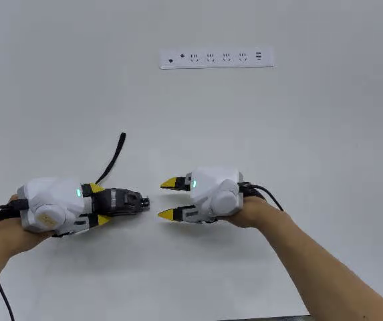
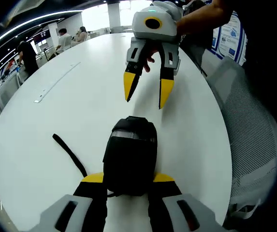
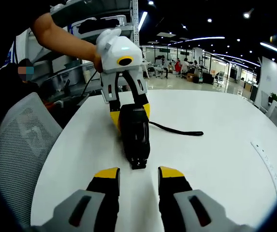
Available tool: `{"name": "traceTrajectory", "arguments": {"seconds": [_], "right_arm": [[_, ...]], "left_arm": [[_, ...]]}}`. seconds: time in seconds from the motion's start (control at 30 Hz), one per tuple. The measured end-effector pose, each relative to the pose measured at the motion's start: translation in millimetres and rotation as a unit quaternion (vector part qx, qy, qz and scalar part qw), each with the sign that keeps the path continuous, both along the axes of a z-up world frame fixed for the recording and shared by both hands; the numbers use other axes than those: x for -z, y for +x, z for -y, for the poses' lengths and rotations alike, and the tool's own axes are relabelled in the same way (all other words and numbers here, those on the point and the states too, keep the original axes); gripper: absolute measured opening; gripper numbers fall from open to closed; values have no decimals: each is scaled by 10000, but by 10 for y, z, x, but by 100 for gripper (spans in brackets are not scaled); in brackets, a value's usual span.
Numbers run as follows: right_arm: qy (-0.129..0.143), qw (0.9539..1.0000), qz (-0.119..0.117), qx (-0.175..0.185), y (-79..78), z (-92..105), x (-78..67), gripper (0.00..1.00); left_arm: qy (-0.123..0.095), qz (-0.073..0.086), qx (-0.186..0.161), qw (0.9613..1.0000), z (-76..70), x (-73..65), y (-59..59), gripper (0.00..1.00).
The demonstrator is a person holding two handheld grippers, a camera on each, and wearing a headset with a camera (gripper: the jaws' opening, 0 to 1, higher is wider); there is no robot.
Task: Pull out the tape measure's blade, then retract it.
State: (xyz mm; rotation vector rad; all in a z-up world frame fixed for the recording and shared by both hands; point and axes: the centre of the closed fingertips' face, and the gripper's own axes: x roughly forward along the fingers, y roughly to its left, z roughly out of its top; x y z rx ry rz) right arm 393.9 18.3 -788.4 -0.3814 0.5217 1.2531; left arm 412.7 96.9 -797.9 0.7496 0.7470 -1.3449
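We held the black, blocky plastic tape measure (image 1: 125, 202) clamped between the jaws of the left gripper (image 1: 99, 204), low over the white round table (image 1: 291, 140). The right gripper (image 1: 168, 198) faced its nose, just apart, with its yellow-tipped jaws spread. The tape's black strap (image 1: 113, 157) trailed away, and a white power strip (image 1: 216, 58) lay well beyond.

The desk (image 1: 311, 134) is smooth, matt white. The tape measure (image 2: 130, 154) has a black plastic case with a slight sheen; its strap (image 2: 69, 153) looks like matt cloth. The left gripper (image 1: 97, 204) and right gripper (image 1: 168, 198) have glossy white plastic shells.
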Motion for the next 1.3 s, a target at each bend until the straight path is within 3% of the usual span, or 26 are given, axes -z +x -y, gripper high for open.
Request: {"name": "traceTrajectory", "arguments": {"seconds": [0.33,0.43,0.7,1.0,1.3], "right_arm": [[-112,9997,28,-228,46,-184,123,24],[-102,9996,-24,-265,67,-234,140,17],[-209,9990,-51,-391,68,-305,252,15],[-320,9978,150,-569,62,-310,306,14],[-382,9972,66,-644,66,-303,309,11]], "left_arm": [[-60,-65,9,10000,-4,-4,1,29],[-61,-79,13,9999,-16,5,13,29],[-88,-77,50,9999,-3,8,6,29],[-159,-61,38,9998,5,10,5,29],[-142,-32,59,9999,2,10,7,29]]}}
